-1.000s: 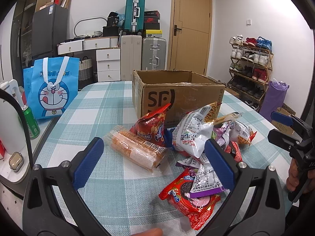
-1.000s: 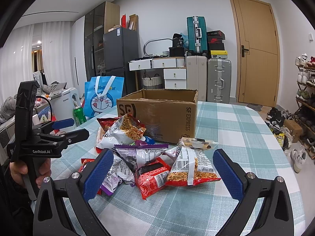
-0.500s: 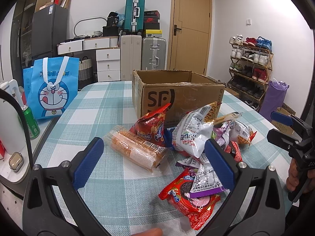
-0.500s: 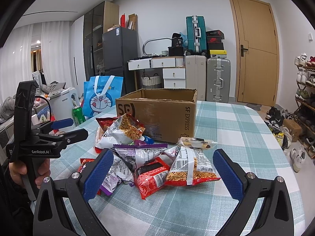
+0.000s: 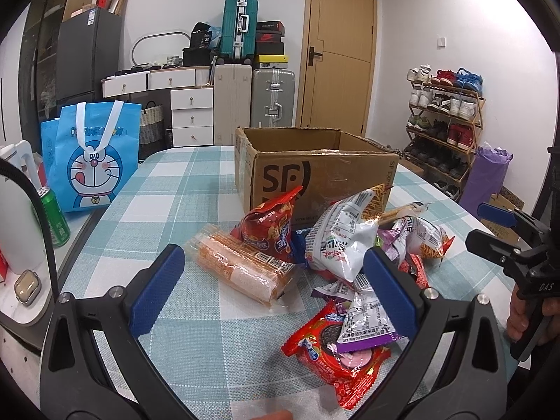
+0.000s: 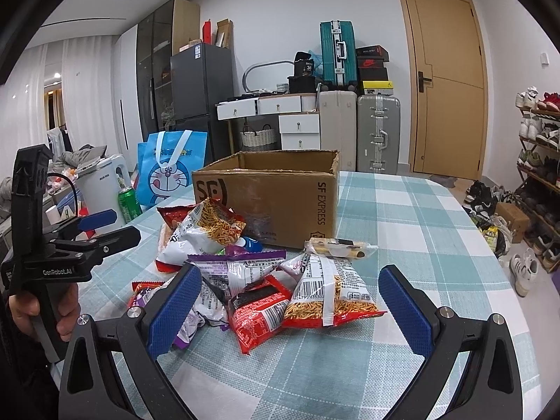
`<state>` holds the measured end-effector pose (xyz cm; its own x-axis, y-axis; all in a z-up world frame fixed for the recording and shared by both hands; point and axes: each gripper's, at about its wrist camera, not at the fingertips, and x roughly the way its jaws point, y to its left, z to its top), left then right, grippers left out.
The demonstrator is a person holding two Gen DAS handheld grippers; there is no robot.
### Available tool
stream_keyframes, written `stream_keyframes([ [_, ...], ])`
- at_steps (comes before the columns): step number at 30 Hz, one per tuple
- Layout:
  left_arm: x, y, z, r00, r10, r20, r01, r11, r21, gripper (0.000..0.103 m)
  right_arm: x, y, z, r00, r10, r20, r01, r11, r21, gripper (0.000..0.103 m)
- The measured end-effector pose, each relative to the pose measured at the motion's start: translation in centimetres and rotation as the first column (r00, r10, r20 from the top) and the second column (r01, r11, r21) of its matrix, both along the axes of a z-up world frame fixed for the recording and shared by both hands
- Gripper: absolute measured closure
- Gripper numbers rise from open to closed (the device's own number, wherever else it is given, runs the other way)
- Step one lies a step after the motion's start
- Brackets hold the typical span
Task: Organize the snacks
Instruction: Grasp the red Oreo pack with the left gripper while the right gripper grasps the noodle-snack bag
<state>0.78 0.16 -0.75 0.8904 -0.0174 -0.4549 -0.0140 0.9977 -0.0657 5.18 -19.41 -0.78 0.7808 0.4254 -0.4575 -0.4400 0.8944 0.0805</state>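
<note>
1. The left gripper (image 5: pixel 269 281) is wide open and holds nothing.
2. The right gripper (image 6: pixel 288 301) is wide open and empty too.
3. The snacks (image 6: pixel 245 273) lie in a pile in the middle of the table (image 6: pixel 402 217).
4. An open box (image 6: pixel 273 199) stands just behind the pile, touching it.
5. Both grippers hang over the near edge.
</note>
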Motion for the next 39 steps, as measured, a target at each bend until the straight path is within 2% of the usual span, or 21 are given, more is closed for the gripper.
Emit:
stream_keyframes([
  [8,0.2,-0.4,0.1,1.0,-0.003,-0.023,0.003,1.0,0.016,0.001,0.8,0.5,-0.2,0.999,-0.019,-0.038,0.018,0.999,-0.029,0.0],
  [11,0.3,0.0,0.1,0.999,-0.014,-0.029,0.013,1.0,-0.01,0.001,1.7,0.7,-0.6,0.996,-0.037,-0.077,0.034,0.998,-0.046,0.0],
  [16,0.6,0.7,-0.4,0.995,-0.06,-0.085,0.055,0.996,-0.064,0.001,3.2,0.5,-1.4,0.986,-0.068,-0.149,0.056,0.995,-0.08,0.0],
  [19,0.6,0.5,-0.4,0.991,-0.078,-0.104,0.073,0.996,-0.053,0.001,3.5,0.4,-1.8,0.982,-0.067,-0.178,0.052,0.995,-0.088,0.0],
  [27,0.2,-1.6,-1.3,0.966,-0.166,-0.2,0.176,0.984,0.031,0.001,3.6,0.5,-2.3,0.973,-0.029,-0.229,0.011,0.997,-0.08,0.002],
  [29,0.0,-2.0,-1.6,0.959,-0.18,-0.22,0.193,0.98,0.042,0.001,3.1,1.0,-2.1,0.974,0.006,-0.228,-0.026,0.996,-0.083,0.007],
  [32,0.1,-2.4,-2.2,0.947,-0.196,-0.254,0.215,0.975,0.049,0.001,2.6,2.3,-2.0,0.973,0.047,-0.224,-0.077,0.989,-0.129,0.009],
  [34,0.3,-2.6,-2.7,0.94,-0.2,-0.277,0.224,0.973,0.06,0.001,2.6,2.7,-2.0,0.977,0.038,-0.208,-0.069,0.987,-0.143,0.01],
  [39,0.9,-2.6,-3.6,0.92,-0.231,-0.317,0.249,0.968,0.016,0.001,4.2,1.5,-1.8,0.974,-0.036,-0.223,0.006,0.991,-0.134,0.01],
])
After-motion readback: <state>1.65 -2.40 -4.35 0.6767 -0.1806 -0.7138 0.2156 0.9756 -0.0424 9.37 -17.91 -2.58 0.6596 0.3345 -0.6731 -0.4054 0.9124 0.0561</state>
